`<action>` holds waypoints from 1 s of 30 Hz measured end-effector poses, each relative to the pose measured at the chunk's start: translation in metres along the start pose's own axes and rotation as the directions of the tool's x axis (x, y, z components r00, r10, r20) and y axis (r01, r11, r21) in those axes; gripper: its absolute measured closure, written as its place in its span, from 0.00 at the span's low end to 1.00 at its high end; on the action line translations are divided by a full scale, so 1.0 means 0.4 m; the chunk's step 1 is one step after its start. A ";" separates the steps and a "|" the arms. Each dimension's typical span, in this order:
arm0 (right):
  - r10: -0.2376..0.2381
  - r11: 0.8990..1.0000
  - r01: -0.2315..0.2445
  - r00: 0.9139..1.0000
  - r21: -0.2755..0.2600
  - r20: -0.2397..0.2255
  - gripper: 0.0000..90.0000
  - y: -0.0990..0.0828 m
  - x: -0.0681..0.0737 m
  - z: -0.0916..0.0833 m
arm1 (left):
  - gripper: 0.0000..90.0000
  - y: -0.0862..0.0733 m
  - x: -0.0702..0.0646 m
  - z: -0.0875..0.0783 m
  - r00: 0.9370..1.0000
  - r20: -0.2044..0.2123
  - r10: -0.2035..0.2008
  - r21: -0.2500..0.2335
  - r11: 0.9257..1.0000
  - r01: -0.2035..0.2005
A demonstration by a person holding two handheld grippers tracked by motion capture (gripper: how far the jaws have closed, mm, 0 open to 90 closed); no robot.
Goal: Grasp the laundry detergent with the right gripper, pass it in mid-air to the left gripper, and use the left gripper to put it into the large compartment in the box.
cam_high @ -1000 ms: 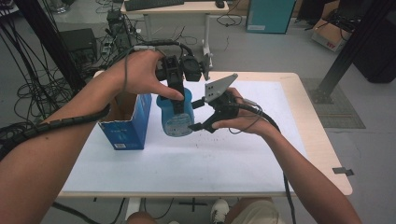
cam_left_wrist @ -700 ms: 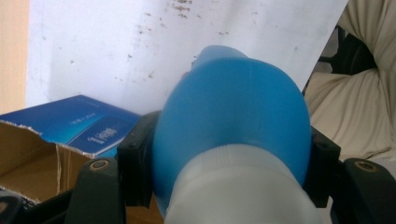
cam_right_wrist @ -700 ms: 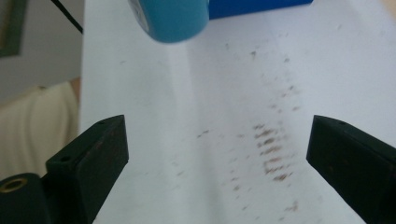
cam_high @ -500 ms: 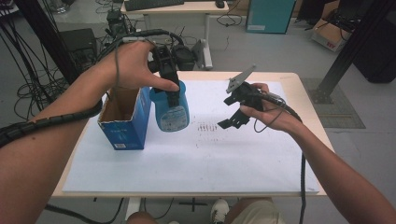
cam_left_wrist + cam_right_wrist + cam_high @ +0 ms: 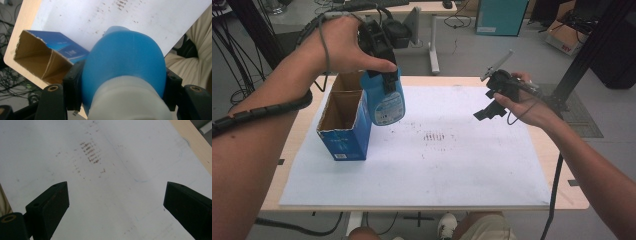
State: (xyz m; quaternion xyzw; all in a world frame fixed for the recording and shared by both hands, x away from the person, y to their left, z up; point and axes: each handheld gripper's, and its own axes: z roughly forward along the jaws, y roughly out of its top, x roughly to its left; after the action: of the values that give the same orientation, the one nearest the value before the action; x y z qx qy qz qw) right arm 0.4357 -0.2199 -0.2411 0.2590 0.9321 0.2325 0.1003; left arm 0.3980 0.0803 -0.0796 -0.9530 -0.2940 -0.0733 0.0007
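Light wooden table [image 5: 562,165] with rounded corners, topped by a white sheet [image 5: 462,165] bearing brown smudges near its middle. Grey floor [image 5: 462,55] beyond. Second desk on a white leg [image 5: 433,45] at the far side. Teal cabinet [image 5: 502,15] behind. Cardboard box [image 5: 564,37] at far right. Tangled black cables [image 5: 237,80] at left. Black slanted post [image 5: 584,50] at right.

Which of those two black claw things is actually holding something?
The left gripper, raised at the table's left: its jaws clamp a blue bottle in the air beside the open box. The right gripper hangs open with nothing between its jaws.
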 end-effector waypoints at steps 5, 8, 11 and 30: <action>0.047 0.998 -0.047 0.999 0.036 -0.002 0.07 -0.021 -0.037 -0.020 | 0.41 -0.007 0.034 -0.041 0.997 -0.015 -0.074 0.005 0.997 0.074; 0.055 0.997 -0.056 0.998 0.044 0.020 0.07 -0.028 -0.058 -0.039 | 0.41 -0.019 0.060 -0.064 0.988 -0.034 -0.148 0.002 0.989 0.148; 0.075 0.996 -0.076 0.997 0.040 0.035 0.07 -0.037 -0.074 -0.058 | 0.41 -0.033 0.089 -0.080 0.975 -0.042 -0.217 0.004 0.976 0.217; 0.094 0.993 -0.099 0.993 0.062 0.077 0.07 -0.027 -0.092 -0.088 | 0.41 -0.110 0.226 -0.153 0.815 -0.048 -0.577 0.007 0.816 0.578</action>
State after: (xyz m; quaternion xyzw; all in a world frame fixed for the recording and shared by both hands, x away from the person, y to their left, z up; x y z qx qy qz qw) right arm 0.4511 -0.2610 -0.2133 0.3153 0.9212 0.1967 0.1151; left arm 0.4388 0.1645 -0.0080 -0.8172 -0.5696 -0.0879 -0.0051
